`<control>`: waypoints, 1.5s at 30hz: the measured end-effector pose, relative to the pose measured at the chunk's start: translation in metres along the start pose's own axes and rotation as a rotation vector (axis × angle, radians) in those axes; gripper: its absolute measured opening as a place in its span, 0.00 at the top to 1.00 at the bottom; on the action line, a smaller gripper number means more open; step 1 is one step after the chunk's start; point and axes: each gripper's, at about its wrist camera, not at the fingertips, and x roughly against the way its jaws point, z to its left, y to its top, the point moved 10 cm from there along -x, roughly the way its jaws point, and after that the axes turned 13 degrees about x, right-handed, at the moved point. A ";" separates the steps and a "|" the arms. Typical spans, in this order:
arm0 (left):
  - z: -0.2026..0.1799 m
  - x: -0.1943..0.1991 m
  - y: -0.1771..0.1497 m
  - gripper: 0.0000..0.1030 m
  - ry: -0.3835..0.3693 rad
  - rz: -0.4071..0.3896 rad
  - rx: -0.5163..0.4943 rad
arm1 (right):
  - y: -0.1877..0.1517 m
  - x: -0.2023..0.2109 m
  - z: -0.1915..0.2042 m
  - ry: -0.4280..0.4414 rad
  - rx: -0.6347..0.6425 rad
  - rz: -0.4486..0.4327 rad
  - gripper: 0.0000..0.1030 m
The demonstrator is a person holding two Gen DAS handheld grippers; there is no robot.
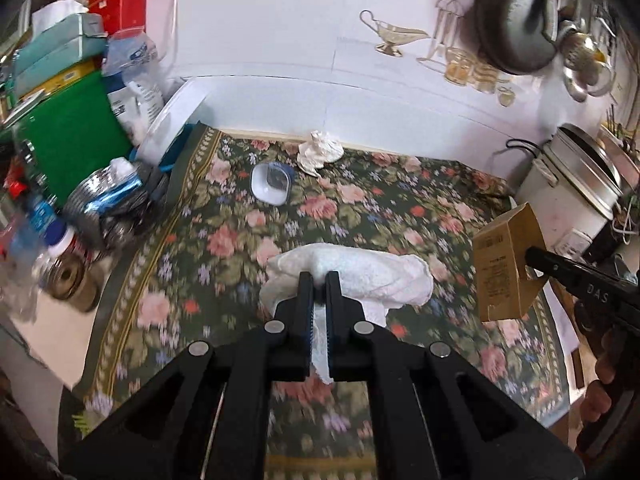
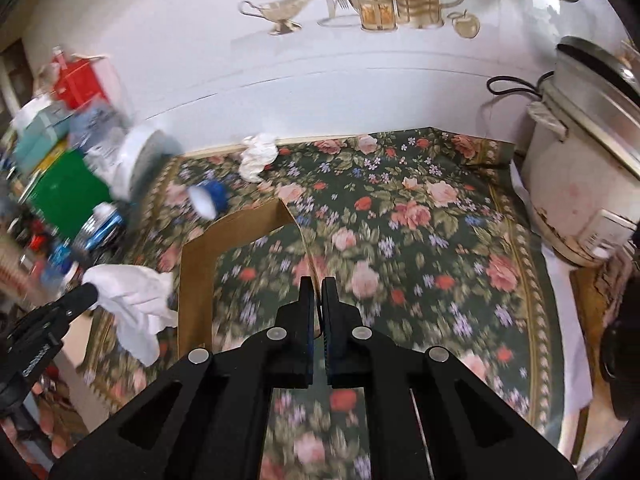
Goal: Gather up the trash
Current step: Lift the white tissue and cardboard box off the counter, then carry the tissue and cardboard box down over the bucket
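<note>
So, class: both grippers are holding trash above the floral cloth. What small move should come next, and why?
Probably carry both loads off to wherever the trash goes; no bin shows in either view. The left gripper is shut on a white paper towel and the right gripper on a brown carton, both clear of the cloth, so neither can take the crumpled tissue or small cup yet.

A dark green floral tablecloth (image 1: 224,232) covers the table; at its right edge stands a white rice cooker with a metal lid (image 1: 576,184); at the left edge are piled a green box (image 1: 68,136), teal cartons (image 1: 56,52) and a red tin (image 1: 120,4); a dark pan (image 1: 512,28) hangs on the white tiled wall (image 1: 280,40).
</note>
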 end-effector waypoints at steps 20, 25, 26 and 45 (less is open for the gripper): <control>0.055 0.131 -0.132 0.96 -0.038 0.046 -0.178 | -0.155 0.094 0.098 0.002 -0.126 -0.010 0.97; 0.086 0.135 -0.186 0.96 -0.016 0.130 -0.214 | -0.209 0.091 0.126 -0.002 -0.174 0.048 0.96; 0.091 0.133 -0.199 0.96 -0.009 0.164 -0.218 | -0.220 0.089 0.129 0.000 -0.191 0.063 0.96; 0.129 -0.054 -0.438 0.96 0.052 0.550 -0.179 | -0.427 -0.040 0.088 -0.033 -0.296 0.362 0.96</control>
